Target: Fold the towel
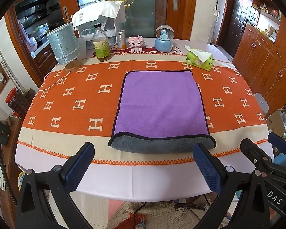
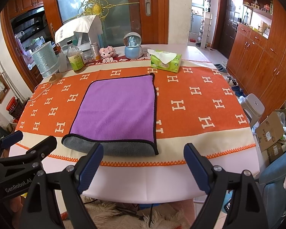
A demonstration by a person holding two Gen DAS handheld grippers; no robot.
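The towel's grey underside shows only as a strip at its near edge; the purple layer covers the rest. In the right wrist view, the left gripper is cut off by the picture's left edge. Print on the bottle's label and on the tissue pack is too small to read. A white cloth hides the top of the appliance behind the bottle.

"GenRobot.AI" stands on the left tool, lower left; "DAS" on the right tool, lower right; "H" letters cover the orange cloth.
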